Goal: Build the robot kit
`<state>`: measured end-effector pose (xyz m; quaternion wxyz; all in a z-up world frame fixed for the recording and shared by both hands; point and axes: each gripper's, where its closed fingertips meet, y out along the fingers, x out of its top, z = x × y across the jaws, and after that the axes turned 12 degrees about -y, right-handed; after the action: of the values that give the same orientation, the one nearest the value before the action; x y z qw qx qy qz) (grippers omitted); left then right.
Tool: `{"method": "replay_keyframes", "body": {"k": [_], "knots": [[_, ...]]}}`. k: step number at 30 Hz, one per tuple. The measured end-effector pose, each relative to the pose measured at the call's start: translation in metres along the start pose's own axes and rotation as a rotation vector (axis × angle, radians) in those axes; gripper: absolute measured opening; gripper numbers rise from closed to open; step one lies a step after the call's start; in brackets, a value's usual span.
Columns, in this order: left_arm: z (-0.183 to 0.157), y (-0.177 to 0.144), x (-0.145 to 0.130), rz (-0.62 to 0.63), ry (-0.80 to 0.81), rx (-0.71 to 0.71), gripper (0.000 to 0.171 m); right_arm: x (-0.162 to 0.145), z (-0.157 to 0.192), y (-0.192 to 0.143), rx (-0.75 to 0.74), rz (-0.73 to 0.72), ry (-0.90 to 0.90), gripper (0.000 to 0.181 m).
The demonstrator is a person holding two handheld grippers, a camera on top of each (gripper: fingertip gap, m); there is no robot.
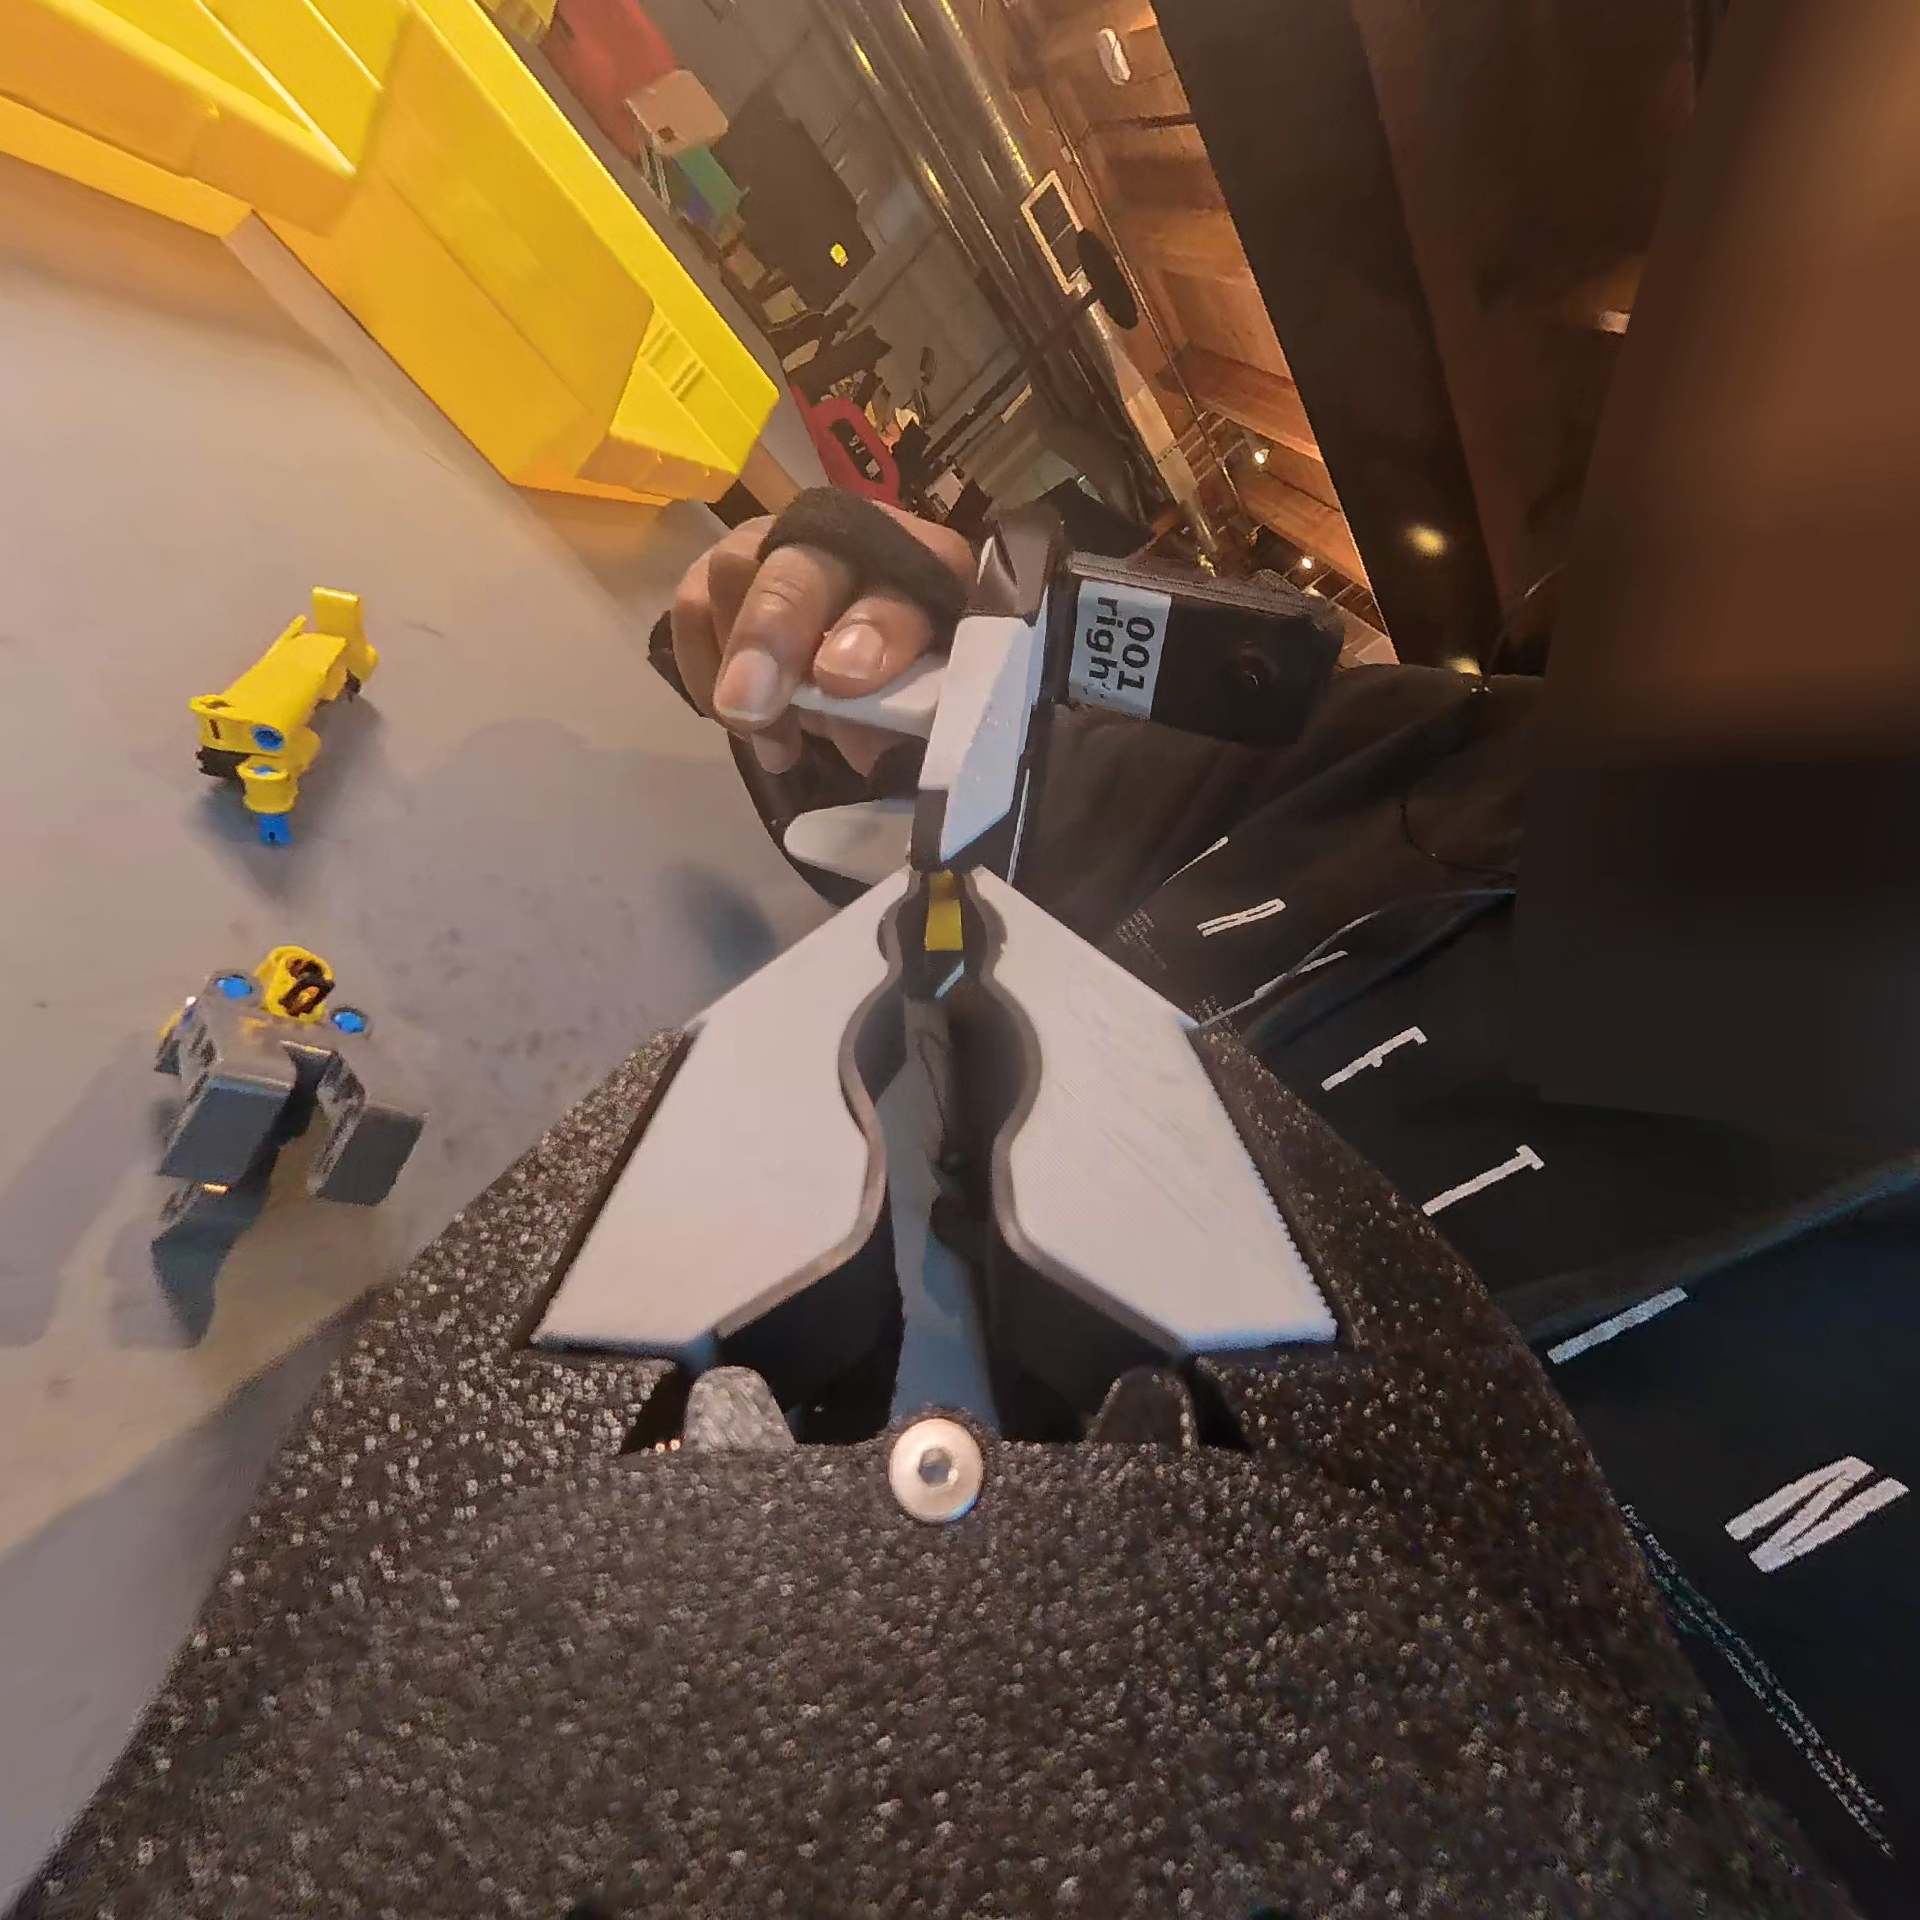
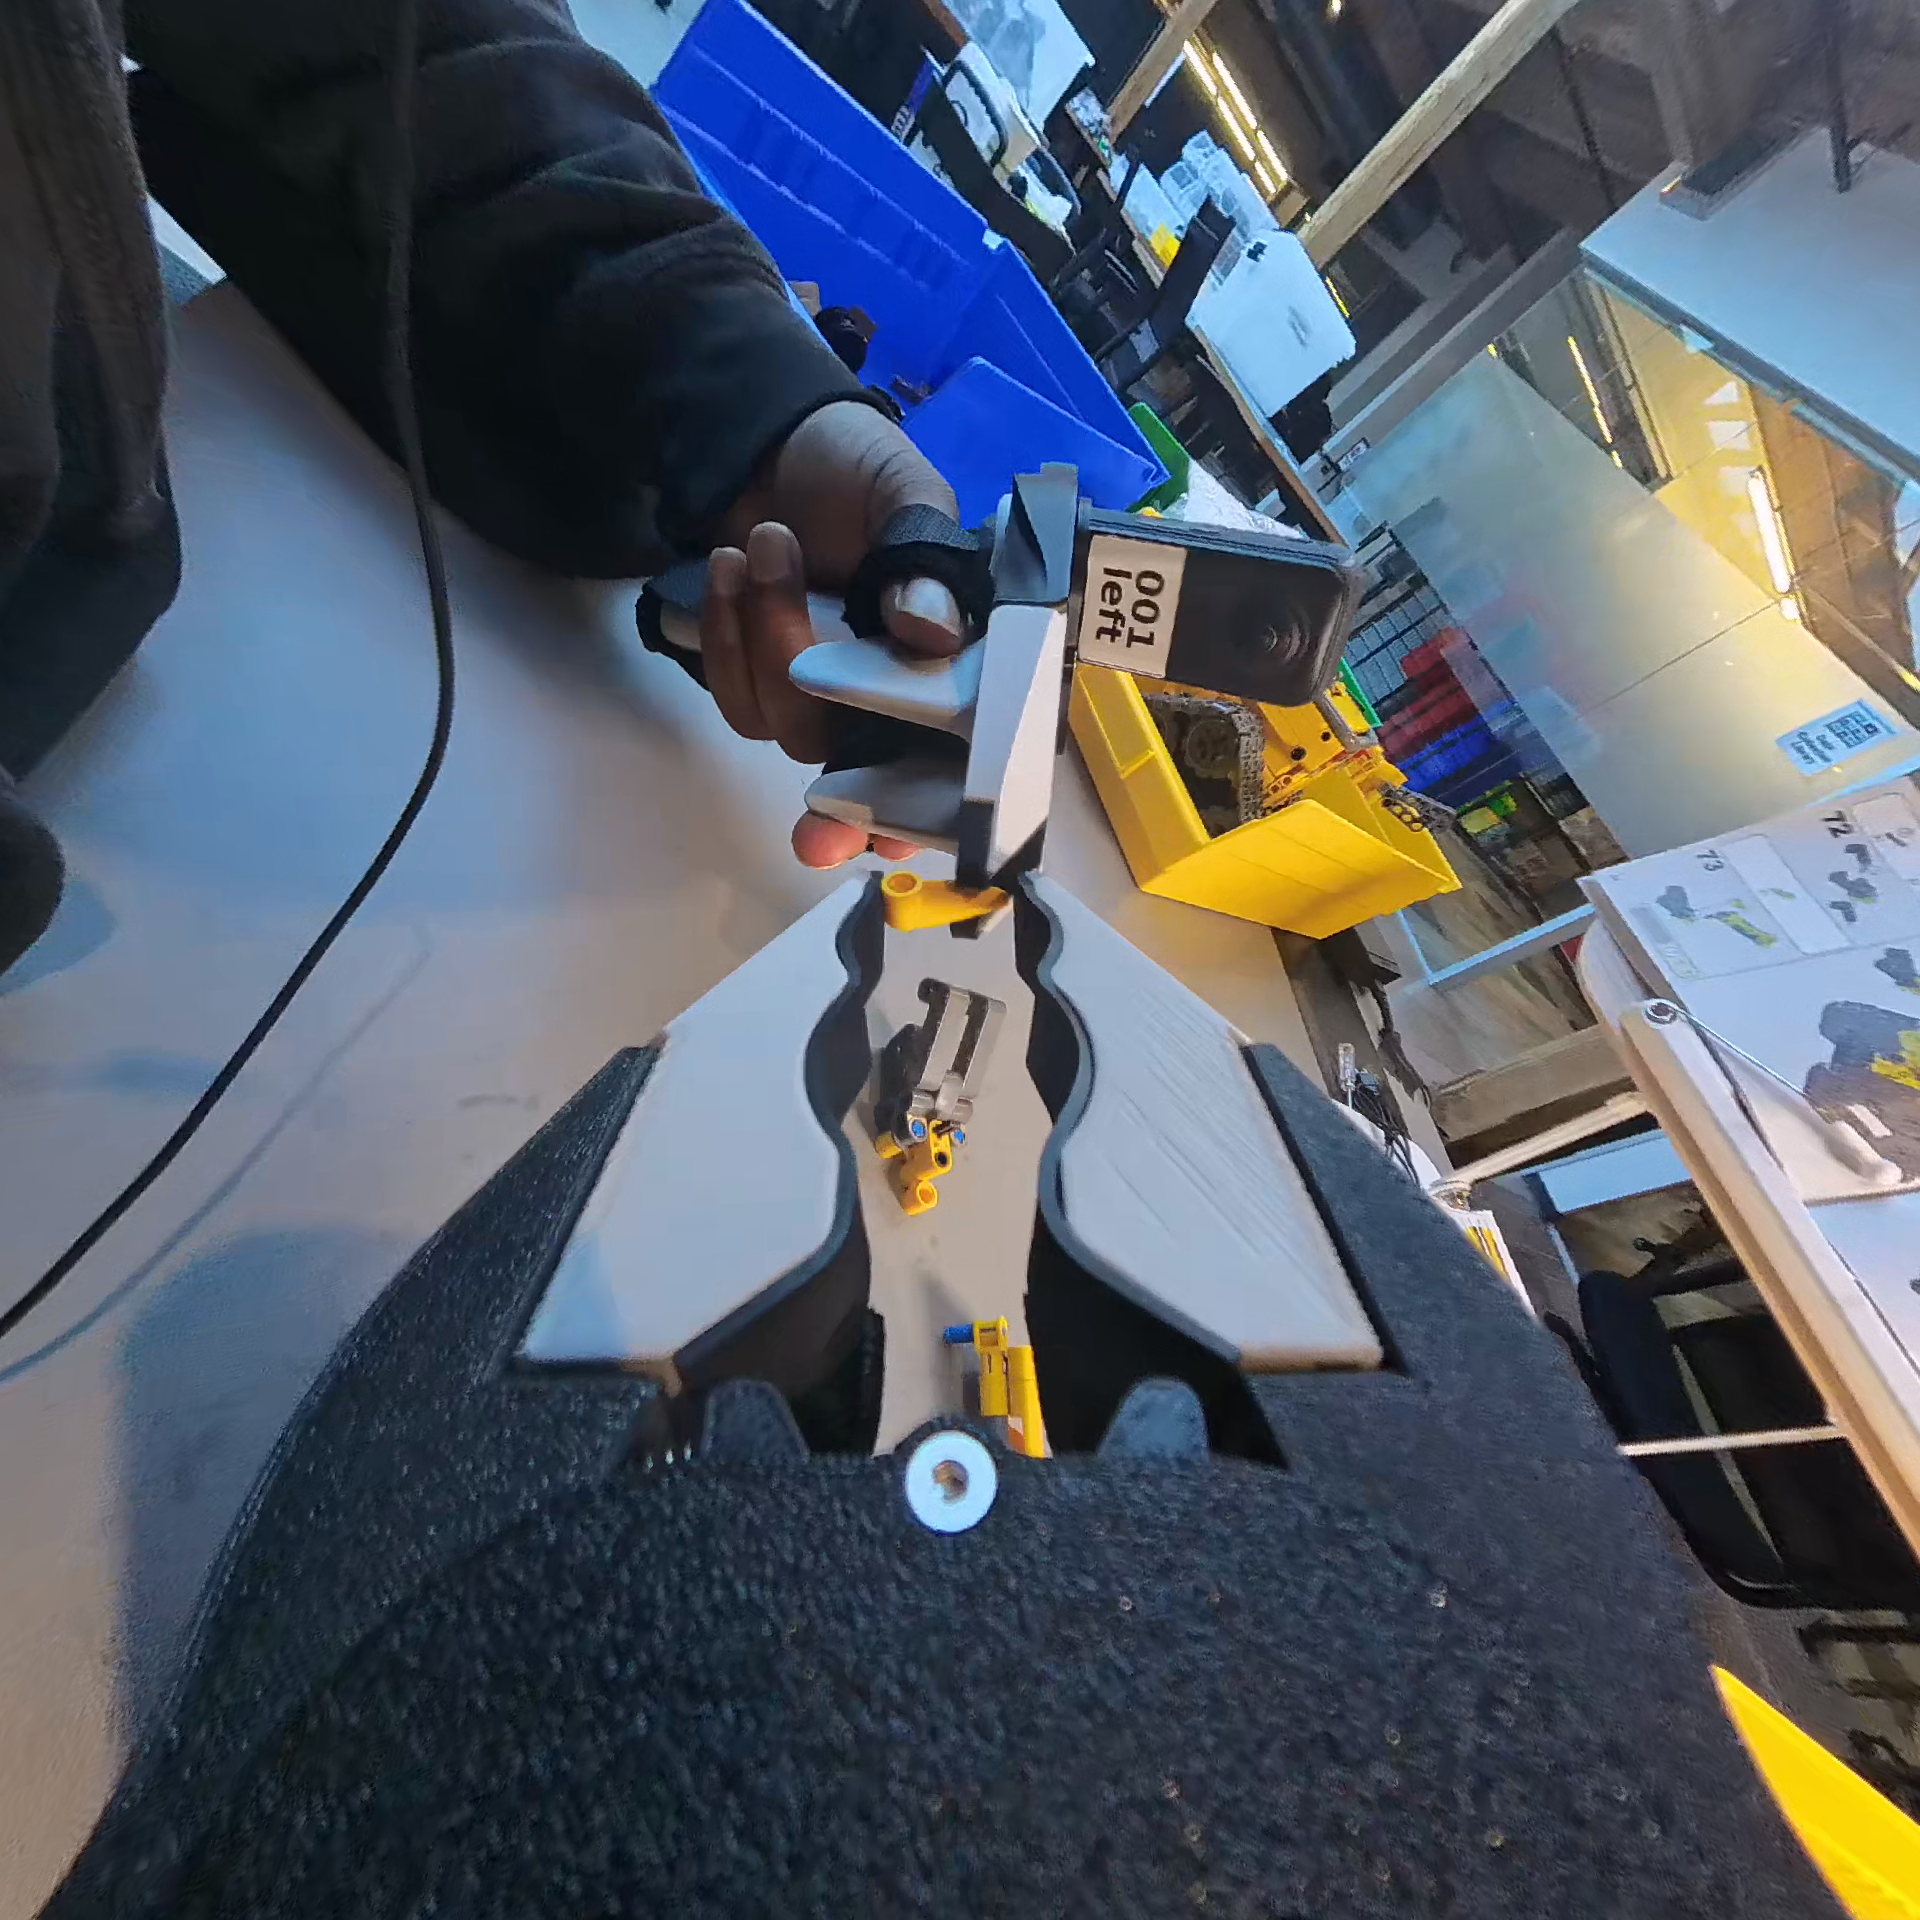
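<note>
My left gripper (image 1: 940, 912) is shut on a small yellow brick piece (image 1: 940, 923) and holds it above the grey table (image 1: 436, 935). In the right wrist view the left gripper (image 2: 982, 878) pinches one end of that yellow piece (image 2: 920, 900). My right gripper (image 2: 945, 894) is open, its tips on either side of the piece, close to its ends. In the left wrist view the right gripper (image 1: 940, 860), held by a hand (image 1: 790, 644), points down at the piece. Whether it touches the piece is hidden.
A yellow brick assembly (image 1: 275, 717) and a grey-and-yellow one (image 1: 270, 1081) lie on the table; both show below my right gripper (image 2: 930, 1091) (image 2: 997, 1371). Yellow bins (image 1: 468, 260), a yellow parts bin (image 2: 1268, 842), blue bins (image 2: 883, 260), an instruction booklet (image 2: 1818, 987) and a black cable (image 2: 312, 935) surround them. My left and right fingertips are right by each other.
</note>
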<state>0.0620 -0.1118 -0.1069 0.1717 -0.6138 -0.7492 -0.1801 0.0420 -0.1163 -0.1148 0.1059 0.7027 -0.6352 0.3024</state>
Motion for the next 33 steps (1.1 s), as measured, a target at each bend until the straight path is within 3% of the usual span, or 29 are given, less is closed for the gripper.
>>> {"method": "replay_keyframes", "body": {"k": [6, 14, 16, 22, 25, 29, 33], "knots": [[0.008, -0.007, 0.012, -0.071, -0.017, 0.043, 0.013, -0.014, -0.01, 0.005, -0.084, 0.099, -0.007, 0.023], [0.024, -0.012, 0.026, -0.13, 0.244, 0.357, 0.017, -0.037, -0.03, 0.009, -0.222, 0.271, 0.016, 0.023], [0.024, -0.014, 0.029, -0.154, 0.264, 0.38, 0.008, -0.039, -0.028, 0.012, -0.226, 0.296, -0.01, 0.023], [0.027, -0.016, 0.025, -0.114, 0.255, 0.381, 0.007, -0.037, -0.022, 0.015, -0.218, 0.322, -0.08, 0.023], [0.032, -0.019, 0.016, -0.022, 0.3, 0.414, 0.006, -0.035, -0.013, 0.018, -0.15, 0.286, -0.086, 0.024], [0.041, -0.02, -0.003, 0.136, 0.328, 0.443, 0.006, -0.036, 0.011, 0.015, 0.092, 0.192, -0.02, 0.02], [0.043, -0.014, -0.018, 0.23, 0.333, 0.434, 0.006, -0.032, 0.024, 0.009, 0.234, 0.143, 0.044, 0.006]]}}
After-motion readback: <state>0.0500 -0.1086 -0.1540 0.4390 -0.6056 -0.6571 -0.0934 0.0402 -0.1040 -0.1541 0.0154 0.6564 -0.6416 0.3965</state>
